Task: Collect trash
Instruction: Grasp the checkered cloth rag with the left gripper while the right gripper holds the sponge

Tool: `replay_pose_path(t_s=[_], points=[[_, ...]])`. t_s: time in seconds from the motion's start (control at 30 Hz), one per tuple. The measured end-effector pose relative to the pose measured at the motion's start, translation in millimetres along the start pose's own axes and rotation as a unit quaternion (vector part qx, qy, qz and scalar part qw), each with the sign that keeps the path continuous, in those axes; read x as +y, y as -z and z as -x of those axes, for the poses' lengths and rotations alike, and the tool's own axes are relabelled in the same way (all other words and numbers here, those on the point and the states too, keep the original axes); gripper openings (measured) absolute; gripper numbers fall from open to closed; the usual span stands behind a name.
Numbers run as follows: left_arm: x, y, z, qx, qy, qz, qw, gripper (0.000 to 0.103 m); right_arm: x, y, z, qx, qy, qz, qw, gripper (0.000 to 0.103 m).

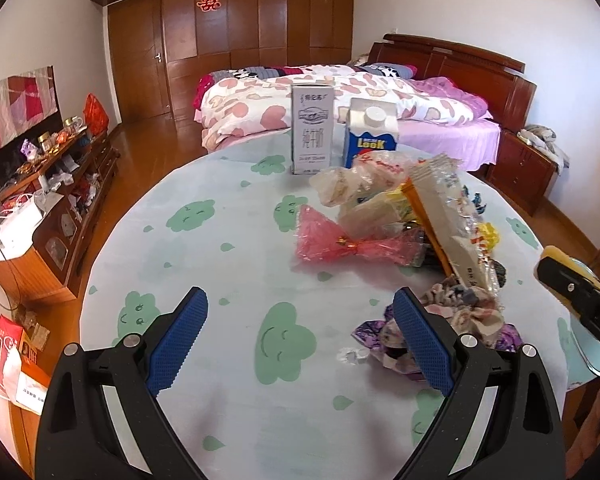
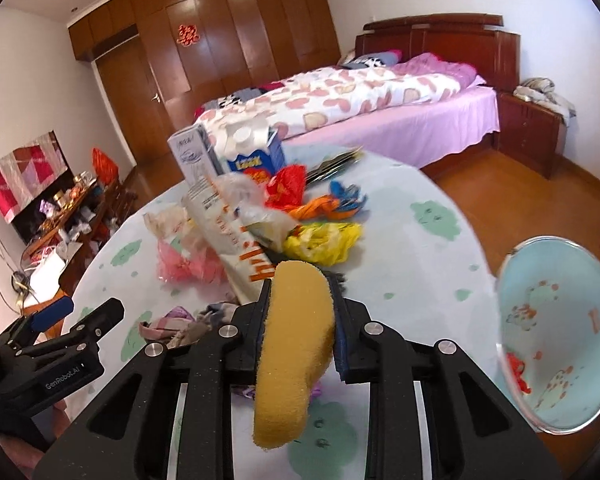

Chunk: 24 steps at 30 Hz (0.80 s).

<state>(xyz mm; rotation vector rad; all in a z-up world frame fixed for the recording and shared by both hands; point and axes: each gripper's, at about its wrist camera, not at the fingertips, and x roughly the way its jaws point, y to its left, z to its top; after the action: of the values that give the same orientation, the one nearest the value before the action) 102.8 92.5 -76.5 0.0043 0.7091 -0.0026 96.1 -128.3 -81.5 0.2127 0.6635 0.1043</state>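
Yellow sponge [image 2: 296,344] clenched, wrappers awaiting us

At lower left our left gripper [image 1: 300,340] gapes empty over the tablecloth [image 1: 228,272]; the trash pile [image 1: 400,216] sits centre-right, the right gripper [image 2: 300,300] pinching the sponge. We judge sweeping wrappers toward the bowl [image 2: 556,332] comes next.

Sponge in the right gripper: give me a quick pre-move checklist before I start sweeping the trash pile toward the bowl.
1. Sponge clamped in right gripper: ok, pads squeeze it on both sides.
2. Left gripper free: ok, open with nothing between the pads.
3. Bowl within view on the right: ok, though tilted toward the camera; what supports it, cannot tell.
4. Trash pile ahead of the sponge: ok, wrappers bunched together.
5. Milk cartons upright behind the pile: ok, could topple if pushed.
6. Crumpled wrapper near the left gripper: ok, reachable by eye.
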Motion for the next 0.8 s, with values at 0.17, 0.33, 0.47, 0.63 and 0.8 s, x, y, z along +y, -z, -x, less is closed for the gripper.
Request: replay_pose_path(t_s=[0.17,0.33,0.47,0.63,0.8], points=[[-12.5,0.5,3.2,-0.001,-0.001,-0.012,0.9999,0.092,-16.4,4.7,-0.1,0.012,0.008,-0.015,1.0,0.026],[-20.8,0.2,7.0,-0.007,0.006,-0.023,0.9997,0.092,-26.4,8.3,2.3,0.014,0.019,-0.021,0.999,0.026],[-23.0,0.8,10.1,-0.014,0.036,-0.026,0.9989,0.092,-31.3,13.4,9.1,0.006,0.031,-0.019,0.999,0.026],[-32.4,5.1,7.4,-0.012,0.1,-0.034,0.9943,0.091,-35.2,19.0,12.4,0.005,0.039,-0.013,0.999,0.026],[-63.1,11.3,-7.7,0.012,0.114,-0.075,0.9906,0.082,-38.7,19.9,12.3,0.007,0.036,-0.021,0.999,0.026]])
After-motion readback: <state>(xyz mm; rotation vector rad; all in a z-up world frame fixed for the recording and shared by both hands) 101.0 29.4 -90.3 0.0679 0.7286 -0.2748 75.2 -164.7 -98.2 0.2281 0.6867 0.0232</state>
